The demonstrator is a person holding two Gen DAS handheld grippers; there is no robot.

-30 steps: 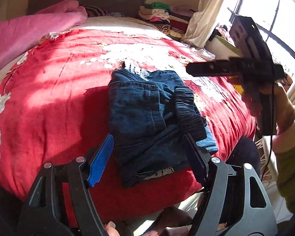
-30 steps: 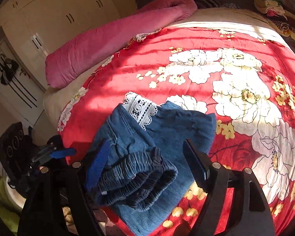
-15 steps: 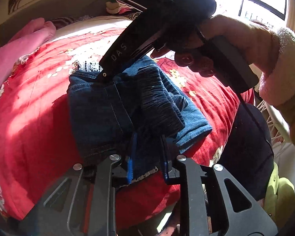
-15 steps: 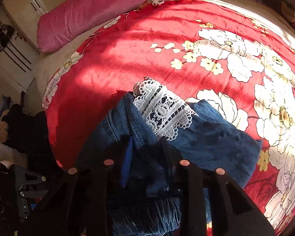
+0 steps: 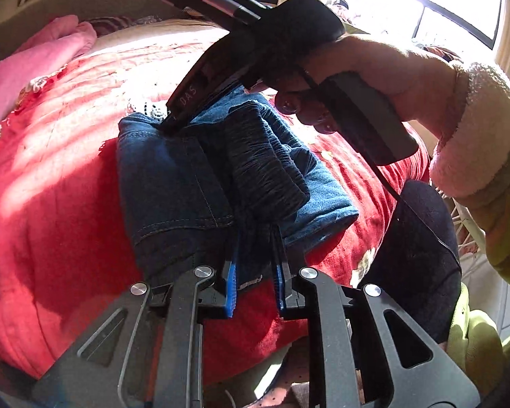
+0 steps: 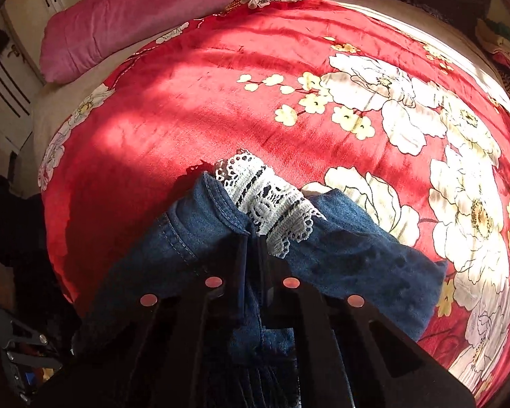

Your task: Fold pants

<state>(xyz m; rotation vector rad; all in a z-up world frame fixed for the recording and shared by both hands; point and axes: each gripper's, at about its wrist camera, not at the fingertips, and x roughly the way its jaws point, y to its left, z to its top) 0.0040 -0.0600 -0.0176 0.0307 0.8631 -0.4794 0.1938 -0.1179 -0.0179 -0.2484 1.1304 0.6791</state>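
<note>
On right tongs (image 5: 173,120), lettering "DAS"

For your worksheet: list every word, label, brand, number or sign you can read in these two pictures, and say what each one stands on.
"DAS": pale letters on the black side of the right tongs, seen in the left wrist view just above the jeans.
Green light on the device atop the same tongs: a lit dot, no text.
Nothing readable on the jeans, the lace trim or the red floral blanket.
</note>
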